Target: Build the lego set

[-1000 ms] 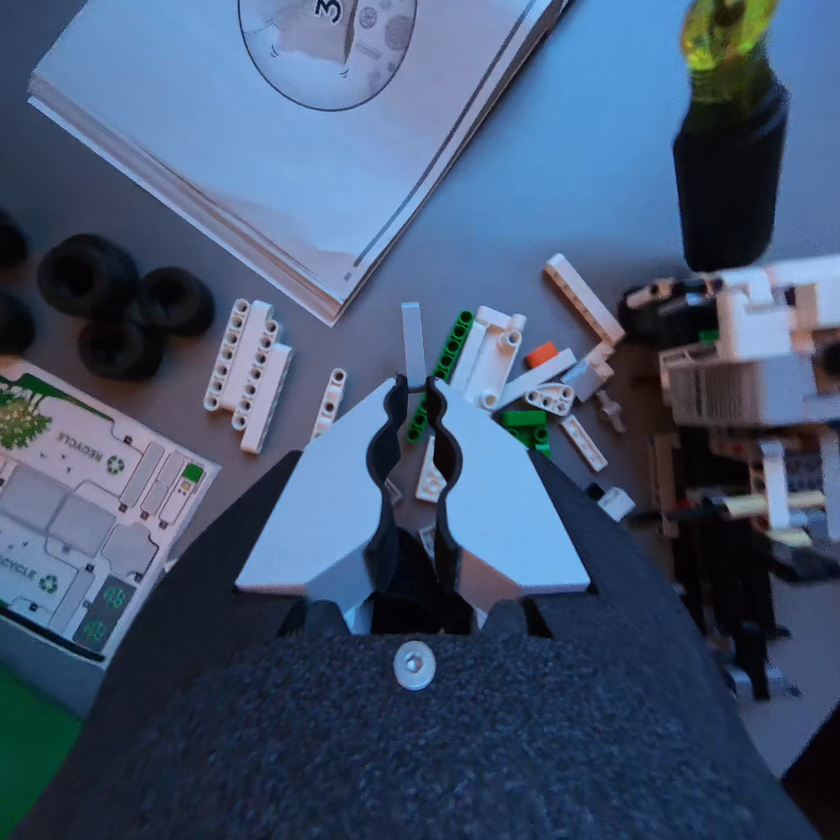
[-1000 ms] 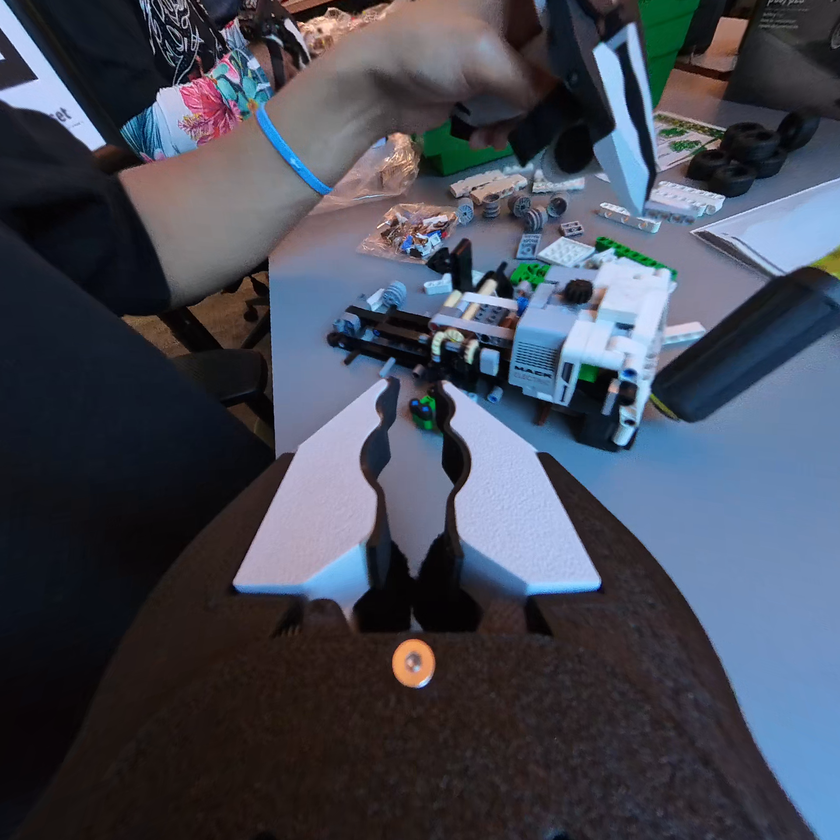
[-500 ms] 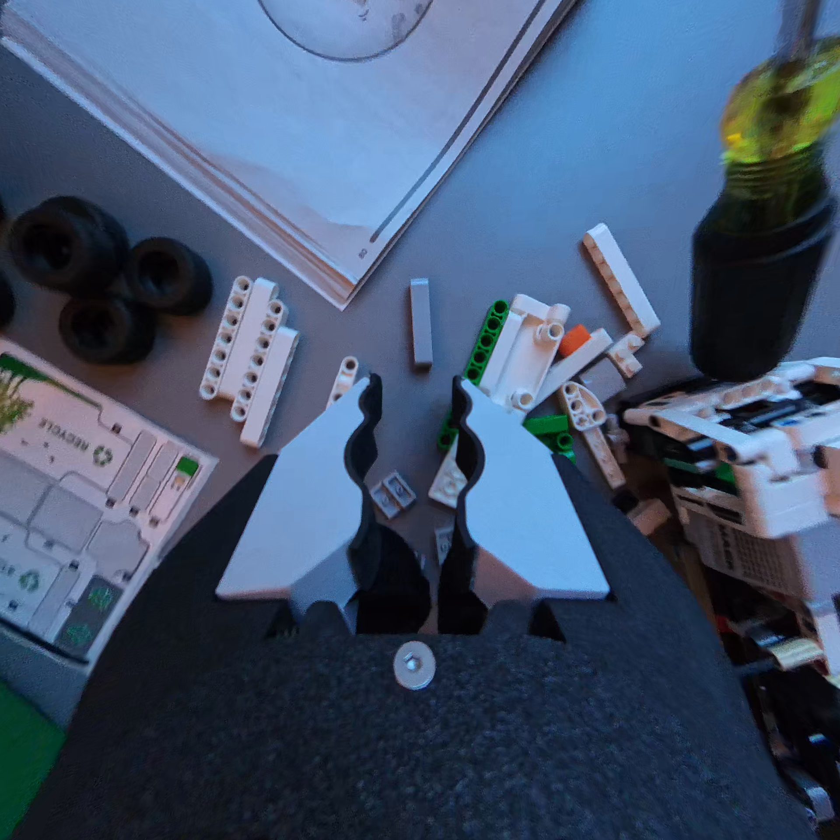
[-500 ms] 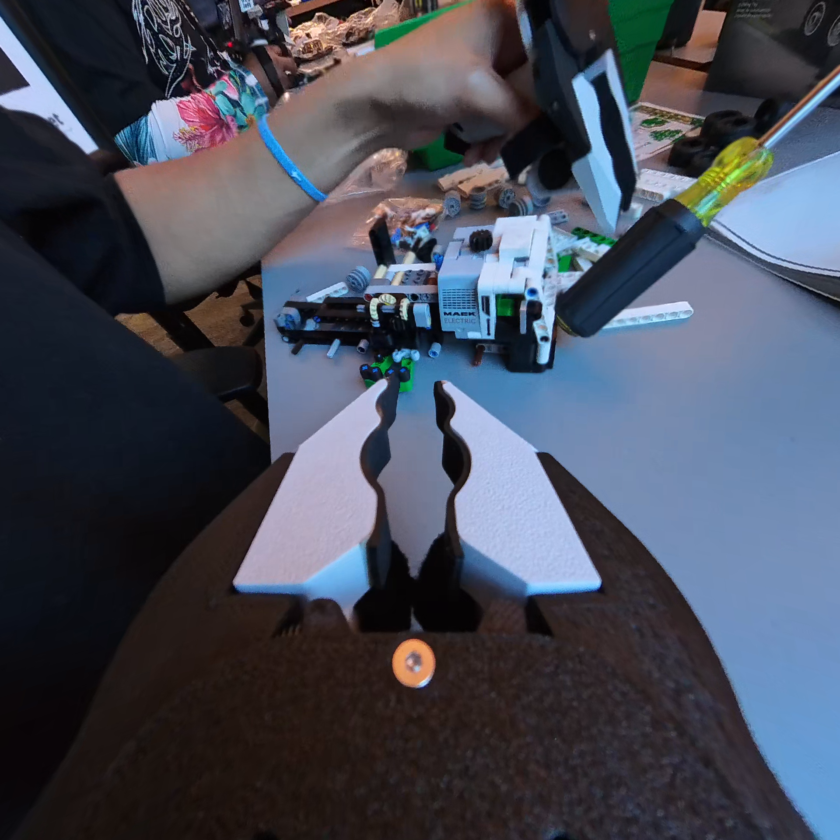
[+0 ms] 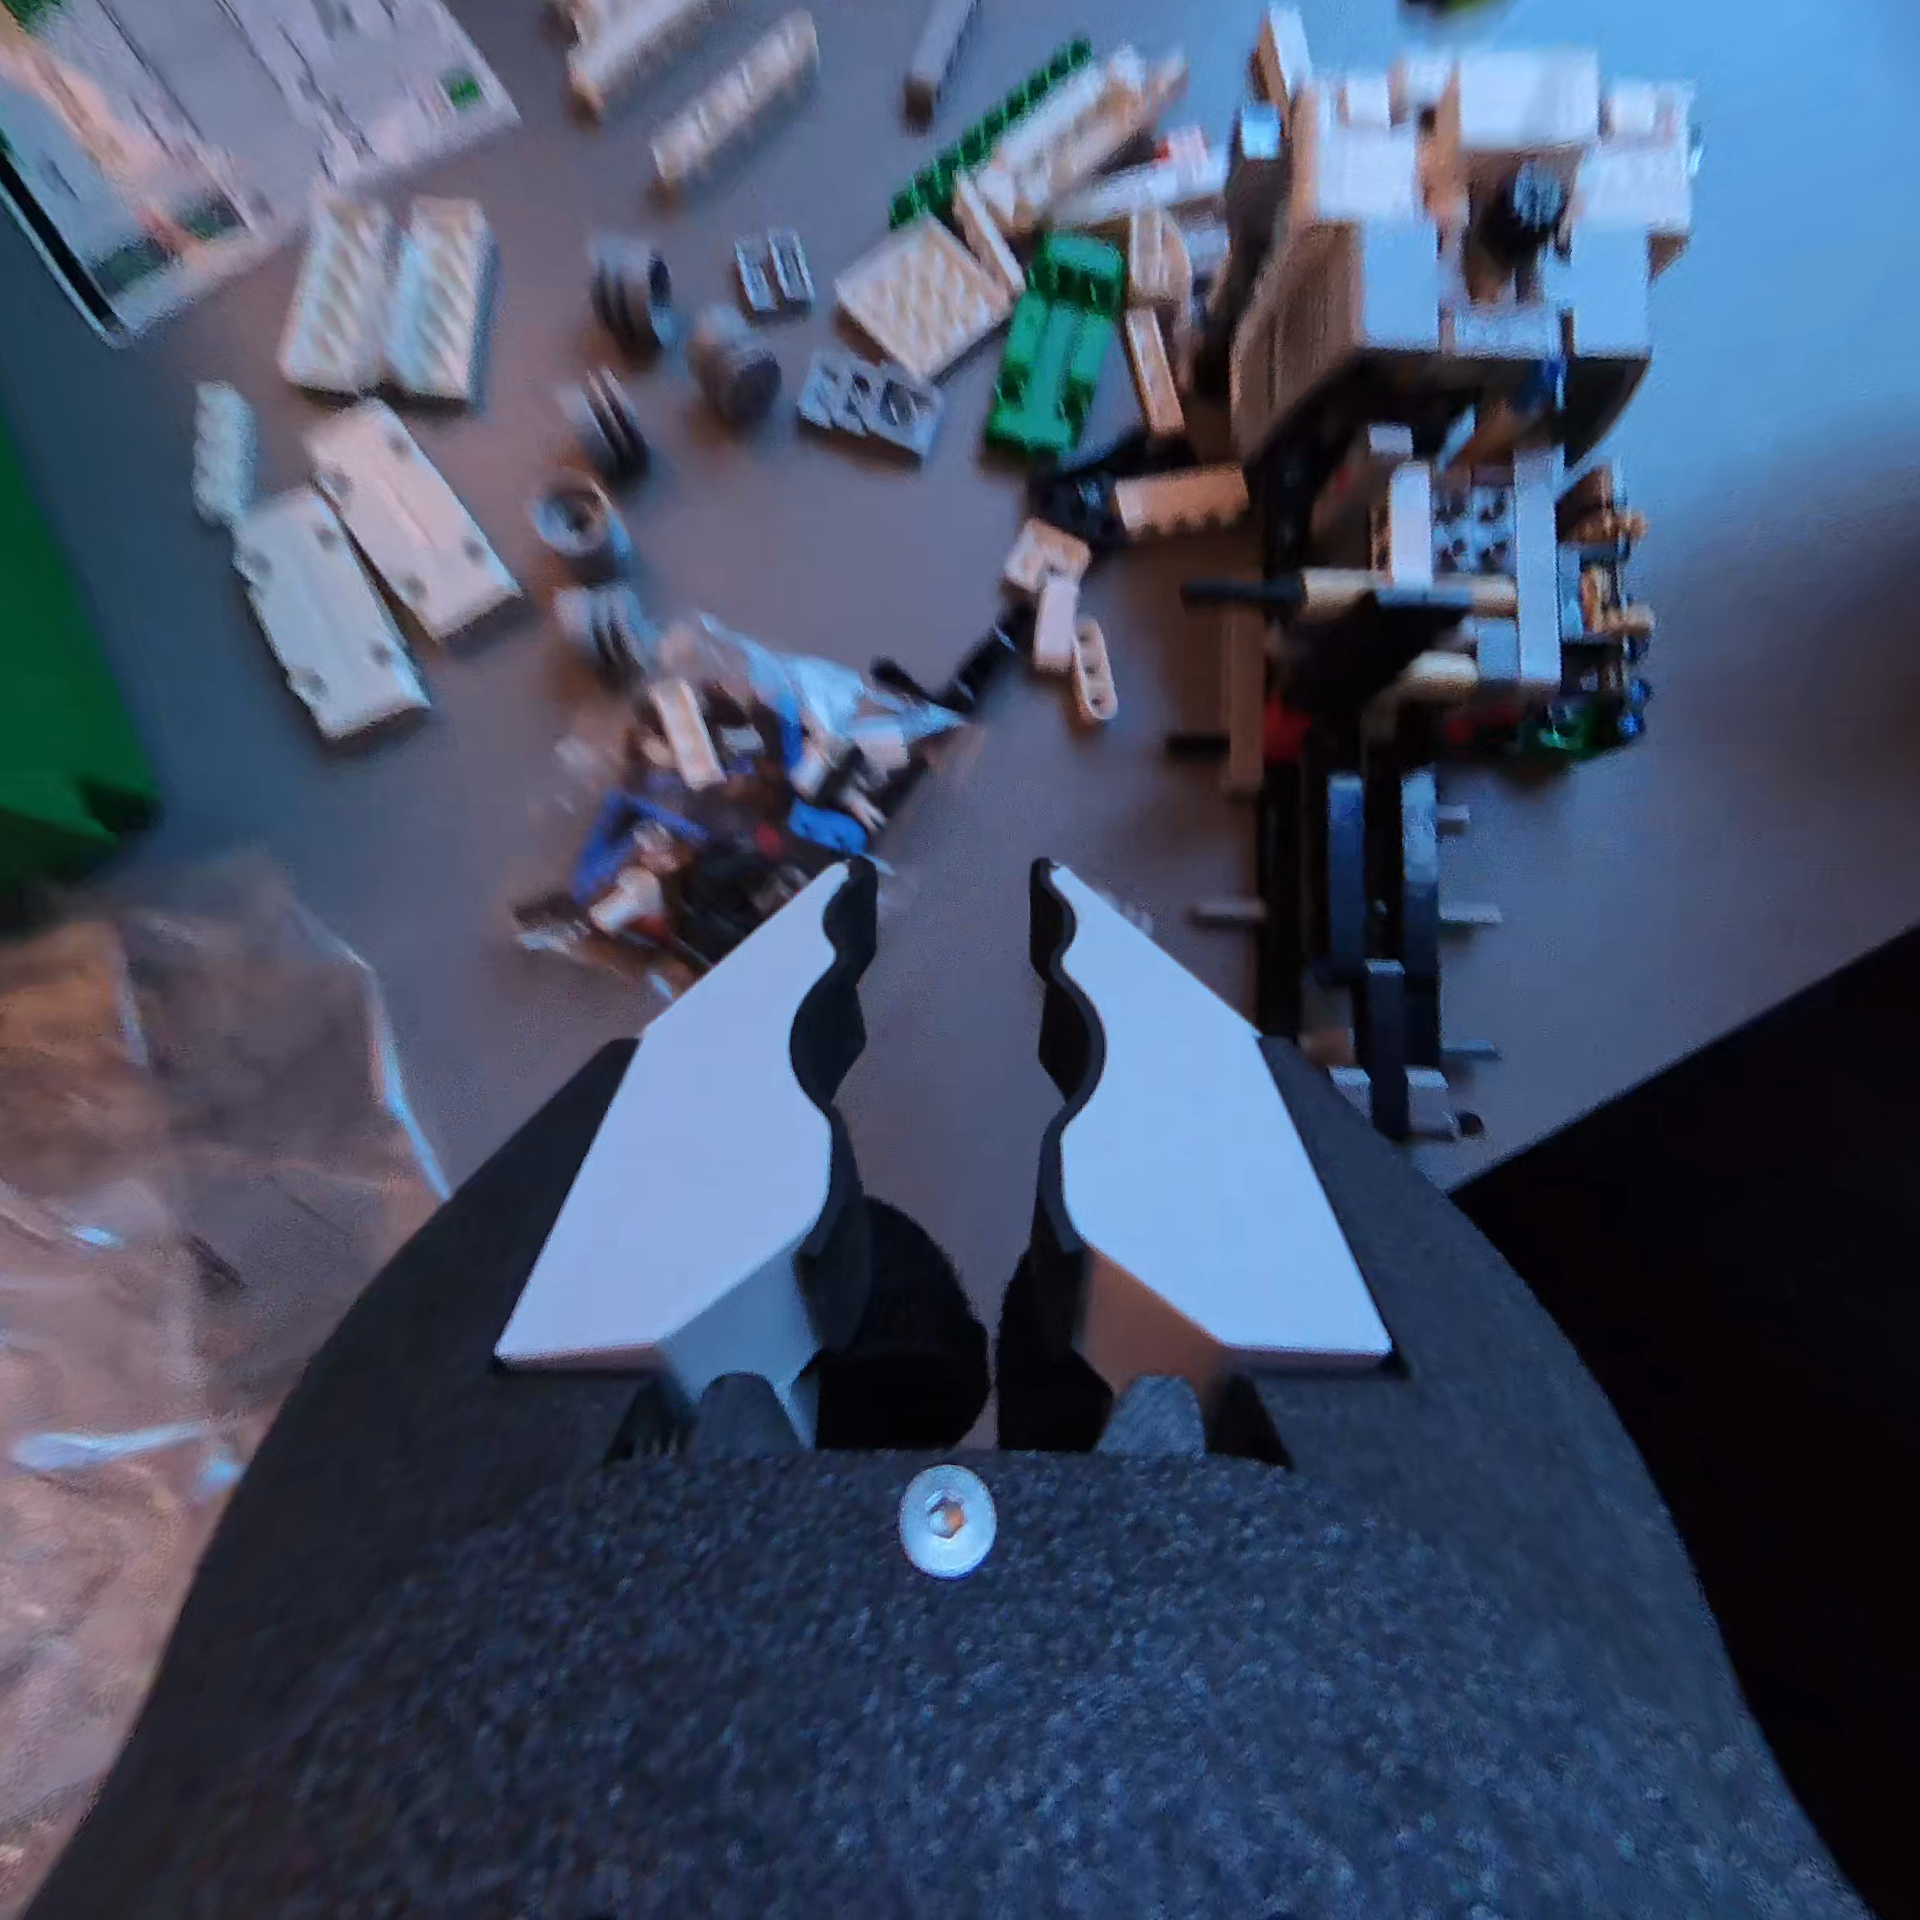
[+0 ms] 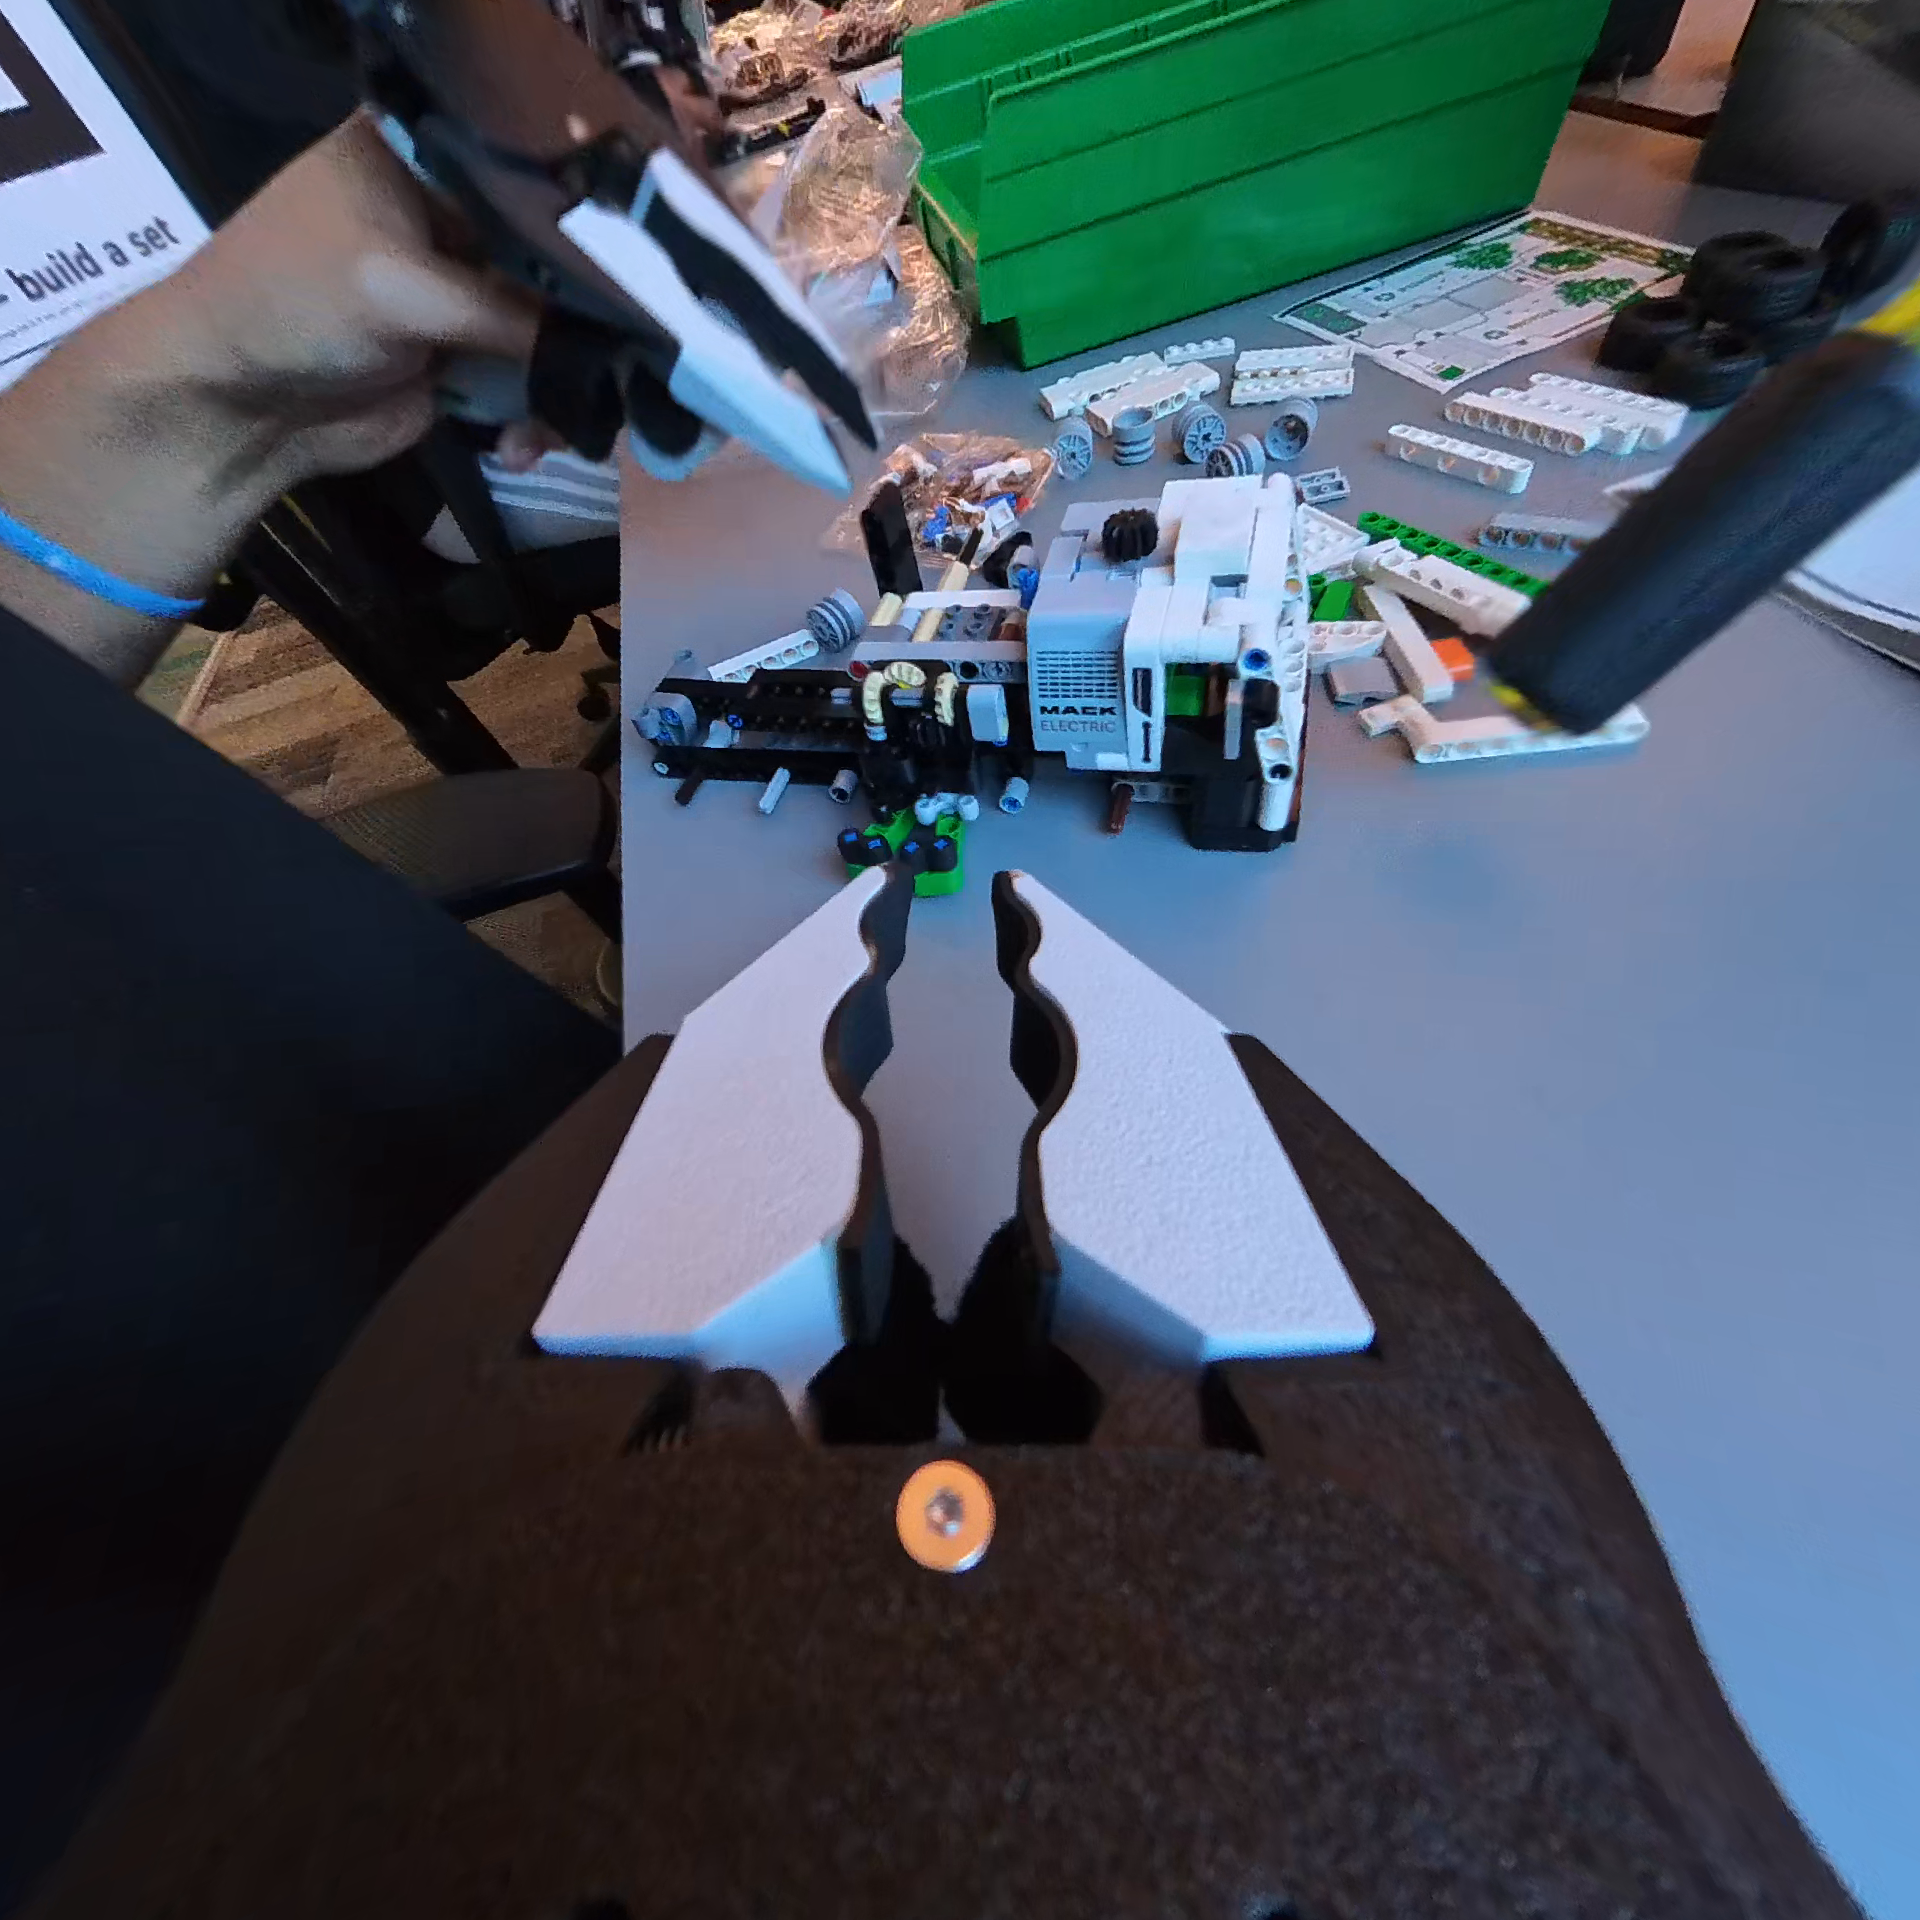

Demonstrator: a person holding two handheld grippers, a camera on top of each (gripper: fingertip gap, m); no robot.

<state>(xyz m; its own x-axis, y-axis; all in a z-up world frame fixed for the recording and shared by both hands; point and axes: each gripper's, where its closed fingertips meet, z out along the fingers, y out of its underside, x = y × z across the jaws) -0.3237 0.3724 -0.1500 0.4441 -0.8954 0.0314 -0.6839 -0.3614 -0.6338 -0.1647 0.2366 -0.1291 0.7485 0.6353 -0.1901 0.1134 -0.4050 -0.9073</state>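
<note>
The right gripper point(image 6: 943, 883) has a rough, grainy dark body, matt white fingers point(image 6: 1164, 1174) with a fine texture, and one shiny metal screw point(image 6: 944, 1527). The truck model point(image 6: 1164, 644) is hard, smooth plastic, white and black. The surface point(image 6: 1558, 1039) is smooth, matt grey. The far green bin point(image 6: 1226, 156) looks like slightly glossy plastic. Left of the parts, the clear bag point(image 5: 197, 1143) is crinkled, shiny film. The far-right tyres point(image 6: 1745, 301) look matt black rubber.

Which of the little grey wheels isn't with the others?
The grey wheel resting on the truck's black frame. The other grey wheels sit together on the table, behind the white cab.
</note>
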